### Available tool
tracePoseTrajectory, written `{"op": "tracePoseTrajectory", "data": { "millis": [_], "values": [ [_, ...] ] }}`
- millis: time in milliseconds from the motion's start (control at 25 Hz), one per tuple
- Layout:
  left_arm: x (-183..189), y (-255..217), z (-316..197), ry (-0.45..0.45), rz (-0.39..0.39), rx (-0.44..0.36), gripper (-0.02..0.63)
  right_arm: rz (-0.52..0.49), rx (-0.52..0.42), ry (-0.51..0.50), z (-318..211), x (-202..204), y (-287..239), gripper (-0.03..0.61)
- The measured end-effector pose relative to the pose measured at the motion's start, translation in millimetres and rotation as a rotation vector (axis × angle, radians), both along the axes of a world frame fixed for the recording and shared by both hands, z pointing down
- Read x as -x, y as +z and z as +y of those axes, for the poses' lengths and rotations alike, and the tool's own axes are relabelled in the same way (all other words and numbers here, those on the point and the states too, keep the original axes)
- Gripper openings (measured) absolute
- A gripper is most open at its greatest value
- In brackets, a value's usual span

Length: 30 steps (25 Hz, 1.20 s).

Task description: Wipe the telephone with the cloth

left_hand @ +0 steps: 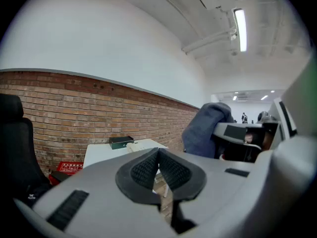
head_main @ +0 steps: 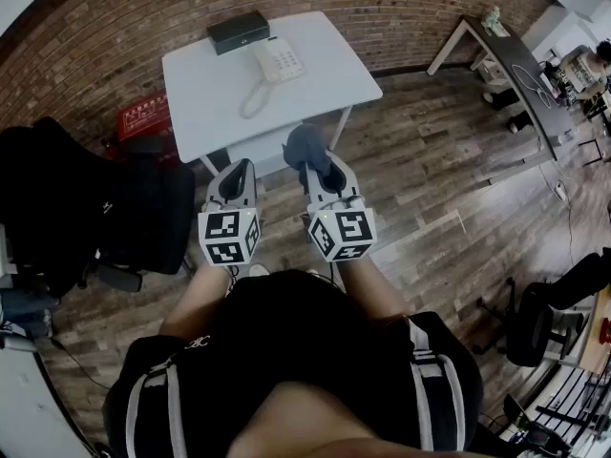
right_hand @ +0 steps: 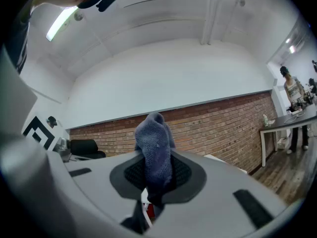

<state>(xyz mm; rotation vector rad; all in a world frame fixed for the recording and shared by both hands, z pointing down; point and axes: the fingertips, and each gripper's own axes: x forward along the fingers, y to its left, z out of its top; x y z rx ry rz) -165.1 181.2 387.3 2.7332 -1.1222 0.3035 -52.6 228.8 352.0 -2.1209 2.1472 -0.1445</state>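
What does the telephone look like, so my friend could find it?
Find the white table against the brick wall. The telephone sits near its far edge, beside a dark box. It is the white one, with a cord looping off it.

Brick wall (head_main: 124, 17), wood-plank floor (head_main: 458, 198), white table (head_main: 325, 74), black chair (head_main: 67, 198), dark desk (head_main: 516, 60), ceiling strip light (left_hand: 240, 29)

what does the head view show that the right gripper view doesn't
Only the head view shows the white corded telephone and the flat black box, both on the white square table. Only the right gripper view shows the ceiling strip lights. Both show the blue-grey knitted cloth pinched in the fingers of the right gripper, and the red brick wall.
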Motion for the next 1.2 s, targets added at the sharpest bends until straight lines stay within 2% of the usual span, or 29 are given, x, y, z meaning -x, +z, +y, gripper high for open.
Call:
{"op": "tracePoseTrajectory", "data": {
  "millis": [560, 1000, 1200],
  "values": [
    [6, 6, 5, 0.001, 0.002, 0.015, 0.002, -0.02, -0.002, -0.001, 5, 6, 5, 0.034],
    [20, 13, -23, 0.009, 0.022, 0.028, 0.002, 0.012, 0.028, -0.001, -28, 23, 8, 0.036],
    [40, 19, -48, 0.019, 0.031, 0.034, 0.002, 0.037, 0.027, 0.008, -54, 41, 9, 0.037]
  ]
}}
